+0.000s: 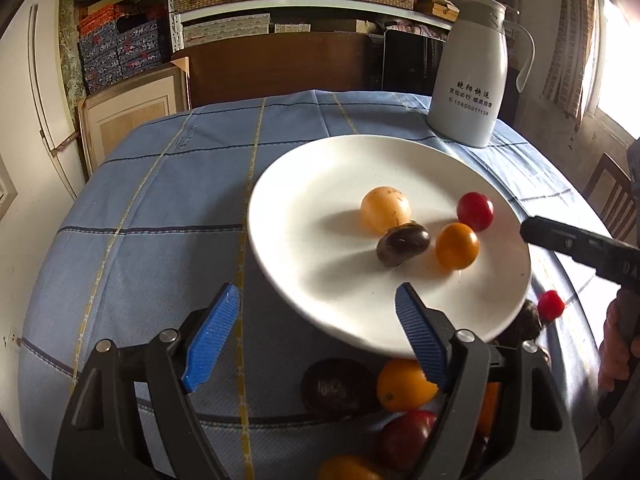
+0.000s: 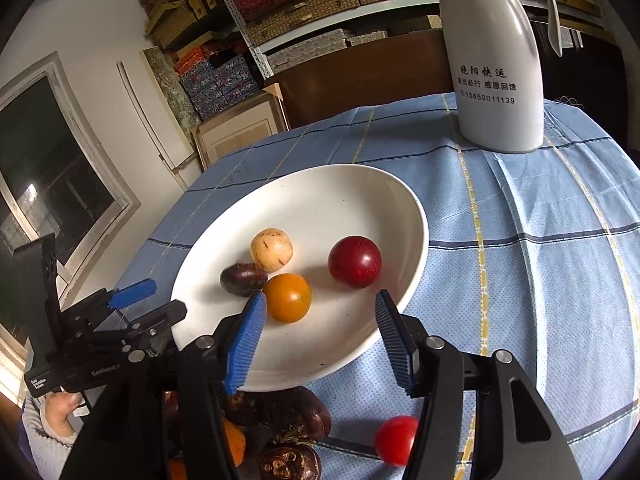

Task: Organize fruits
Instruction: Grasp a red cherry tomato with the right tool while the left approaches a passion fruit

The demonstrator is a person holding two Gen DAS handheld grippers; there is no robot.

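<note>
Right wrist view: blue checked tablecloth [image 2: 520,264] w/ white jug [image 2: 496,80] at far edge, white plate [image 2: 320,200] mid-table holding 4 fruits incl. red one [image 2: 354,261], more fruit [image 2: 280,416] off its near edge, right gripper [image 2: 320,328] & left gripper [image 2: 160,300] both released, nothing held.

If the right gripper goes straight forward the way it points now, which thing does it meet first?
Probably the orange tomato on the white plate: it lies just ahead of the open right gripper, near its left finger. Depth is unclear, so the plate surface might come first.
</note>
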